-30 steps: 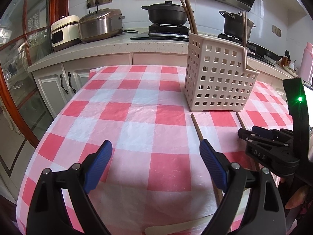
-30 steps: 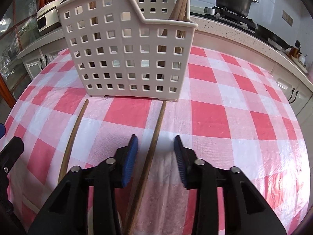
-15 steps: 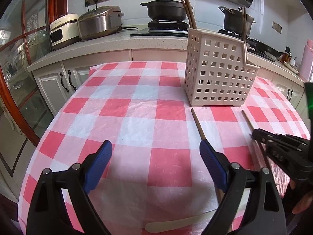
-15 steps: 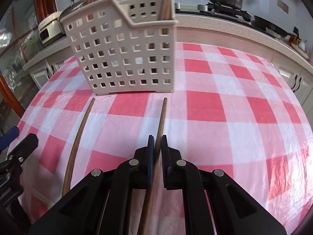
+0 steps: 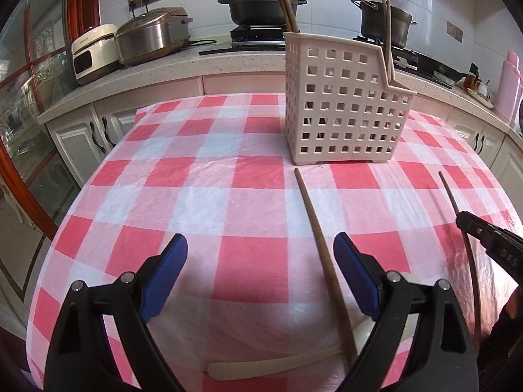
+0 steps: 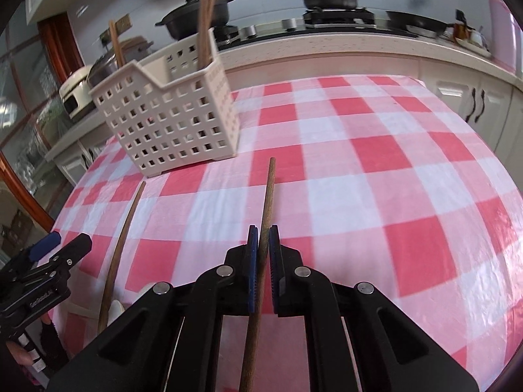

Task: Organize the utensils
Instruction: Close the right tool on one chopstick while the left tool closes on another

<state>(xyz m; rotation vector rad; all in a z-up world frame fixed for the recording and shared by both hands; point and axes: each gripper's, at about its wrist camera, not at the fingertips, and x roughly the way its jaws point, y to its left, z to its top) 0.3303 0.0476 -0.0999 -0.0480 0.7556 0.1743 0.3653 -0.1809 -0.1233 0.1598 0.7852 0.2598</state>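
Observation:
A cream perforated basket (image 5: 343, 114) stands on the checked tablecloth with several wooden chopsticks (image 5: 284, 0) upright in it. My right gripper (image 6: 262, 232) is shut on a brown chopstick (image 6: 269, 189), which sticks out forward over the cloth to the right of the basket (image 6: 170, 114). A second chopstick (image 5: 313, 222) lies flat on the cloth, just inside the right finger of my open left gripper (image 5: 260, 248), which holds nothing. A white spoon (image 5: 271, 362) lies under that chopstick's near end. The right gripper (image 5: 490, 238) shows at the left wrist view's right edge.
Behind the table runs a counter (image 5: 209, 62) with a rice cooker (image 5: 150, 36), a white appliance (image 5: 93, 52), and black pots (image 5: 261, 6) on a stove. A pink bottle (image 5: 510, 85) stands far right. White cabinets (image 6: 470, 98) sit beyond the cloth's far edge.
My right gripper closed on the chopstick between its pads, then carried it rightward away from the basket while rolling. The left gripper stayed open and nearly still.

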